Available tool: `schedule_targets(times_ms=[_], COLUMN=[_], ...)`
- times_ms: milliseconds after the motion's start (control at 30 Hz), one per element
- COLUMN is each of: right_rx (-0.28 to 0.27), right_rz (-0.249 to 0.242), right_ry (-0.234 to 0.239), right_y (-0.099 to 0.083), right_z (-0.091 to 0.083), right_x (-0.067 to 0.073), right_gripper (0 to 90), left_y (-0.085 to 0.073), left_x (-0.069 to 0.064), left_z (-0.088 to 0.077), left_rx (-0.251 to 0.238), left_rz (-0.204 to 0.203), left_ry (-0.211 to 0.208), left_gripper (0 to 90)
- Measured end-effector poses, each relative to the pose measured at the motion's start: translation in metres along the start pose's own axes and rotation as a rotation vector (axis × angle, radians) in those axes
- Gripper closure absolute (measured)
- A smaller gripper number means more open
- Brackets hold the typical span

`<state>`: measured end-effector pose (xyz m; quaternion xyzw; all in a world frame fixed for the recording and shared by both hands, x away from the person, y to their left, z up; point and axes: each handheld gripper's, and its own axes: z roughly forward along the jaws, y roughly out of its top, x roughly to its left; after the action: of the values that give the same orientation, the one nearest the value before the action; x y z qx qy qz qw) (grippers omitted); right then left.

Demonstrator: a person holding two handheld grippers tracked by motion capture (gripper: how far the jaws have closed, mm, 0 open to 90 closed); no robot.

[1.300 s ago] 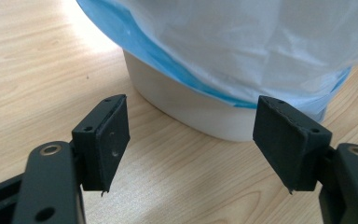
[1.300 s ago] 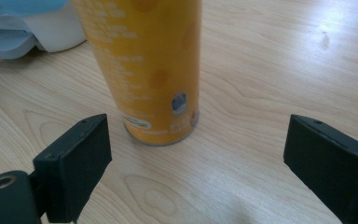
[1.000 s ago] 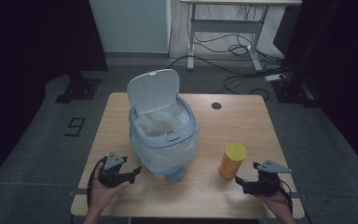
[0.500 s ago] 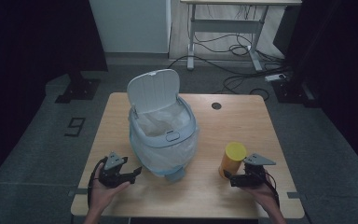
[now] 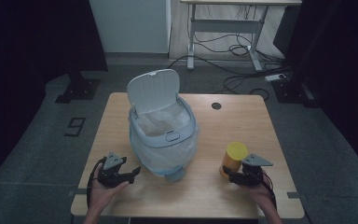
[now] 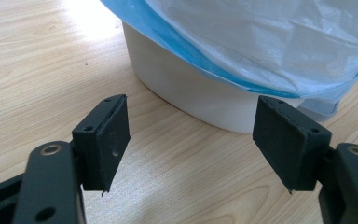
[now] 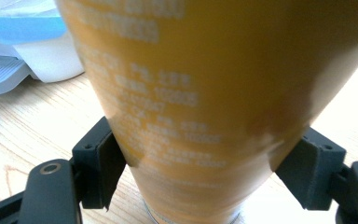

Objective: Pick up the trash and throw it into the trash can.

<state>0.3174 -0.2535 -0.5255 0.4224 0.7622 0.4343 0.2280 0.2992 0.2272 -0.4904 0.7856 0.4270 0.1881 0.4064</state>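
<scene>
Near the desk's (image 5: 242,112) front right corner, yellow canister (image 5: 233,160) stands between right gripper's (image 5: 237,177) spread jaws, not yet clenched. Likely light, rigid, slick; grip mid-body. Left gripper (image 5: 129,176) gapes empty.

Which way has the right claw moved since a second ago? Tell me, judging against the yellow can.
Yes. The right claw has moved left across the table toward the yellow can; its jaws now sit on either side of the can's base.

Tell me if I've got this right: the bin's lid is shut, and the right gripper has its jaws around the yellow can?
Not quite. The bin has its lid standing open, as the high view shows. The rest holds: the right gripper has its jaws on either side of the yellow can.
</scene>
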Motion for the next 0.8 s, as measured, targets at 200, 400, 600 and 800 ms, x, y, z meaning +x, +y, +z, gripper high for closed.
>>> schedule_targets(times_ms=[200, 400, 600, 800], right_rx=[-0.035, -0.057, -0.081, -0.102], right_rz=[0.018, 0.025, 0.042, 0.040], right_ry=[-0.007, -0.006, 0.006, 0.011], right_y=[0.004, 0.009, 0.014, 0.022], right_z=[-0.013, -0.027, -0.039, -0.048], right_x=[-0.003, -0.005, -0.007, -0.006], right_gripper=[23.7, 23.7, 23.7, 23.8], left_y=[-0.001, -0.001, -0.001, -0.002], left_x=[0.000, 0.000, 0.000, 0.000], left_z=[0.001, 0.002, 0.002, 0.002], left_rx=[0.003, 0.010, 0.009, 0.011], left_rz=[-0.001, 0.005, 0.005, 0.002], left_ry=[0.002, 0.002, 0.003, 0.003], left_gripper=[27.4, 27.4, 27.4, 27.4])
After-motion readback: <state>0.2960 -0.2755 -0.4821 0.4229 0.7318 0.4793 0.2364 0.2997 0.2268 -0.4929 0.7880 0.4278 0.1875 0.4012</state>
